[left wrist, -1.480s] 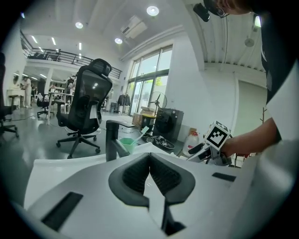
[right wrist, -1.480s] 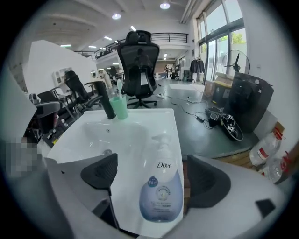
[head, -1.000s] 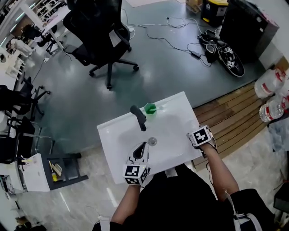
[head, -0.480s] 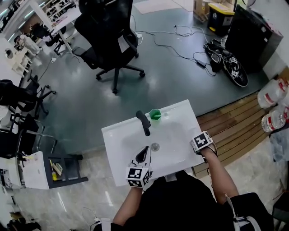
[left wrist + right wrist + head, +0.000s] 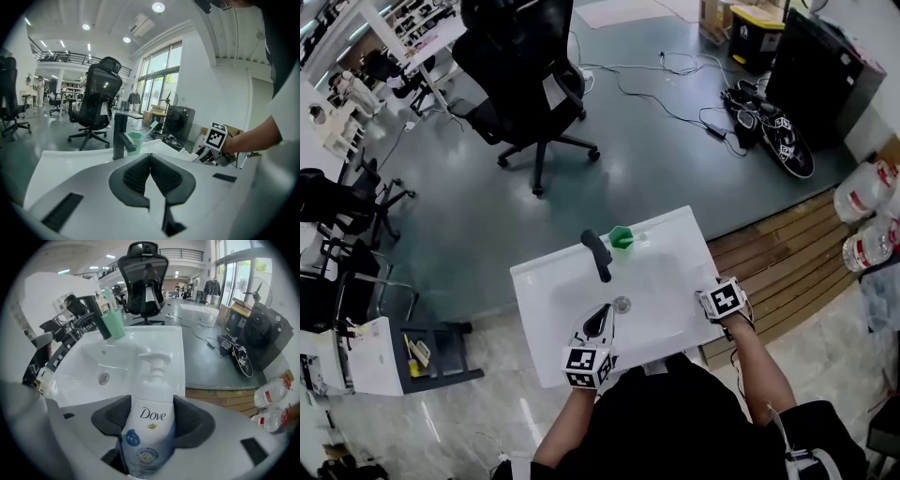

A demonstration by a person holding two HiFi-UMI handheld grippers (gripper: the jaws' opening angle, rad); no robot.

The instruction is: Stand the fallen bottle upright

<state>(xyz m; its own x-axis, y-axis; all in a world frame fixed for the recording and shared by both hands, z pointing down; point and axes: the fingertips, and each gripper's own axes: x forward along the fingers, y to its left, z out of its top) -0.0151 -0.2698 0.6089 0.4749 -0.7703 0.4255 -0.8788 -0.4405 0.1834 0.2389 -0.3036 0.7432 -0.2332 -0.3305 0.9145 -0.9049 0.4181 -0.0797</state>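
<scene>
Two pads now pressing the pump bottle (image 5: 149, 427), lying on the sink (image 5: 546, 281) at its right rim, pump toward the basin. Right gripper (image 5: 720, 302) narrower than a second ago: grasp looks made, tipping upright next. Left gripper (image 5: 150, 164) pinched shut, empty.

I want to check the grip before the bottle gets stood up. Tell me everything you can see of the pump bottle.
The pump bottle is white, glossy plastic, with a white pump head and a Dove logo above blue label print. It sits between the dark pads of the right gripper, both pressing its sides, pump end pointing away over the white sink. Its base is out of view.
</scene>
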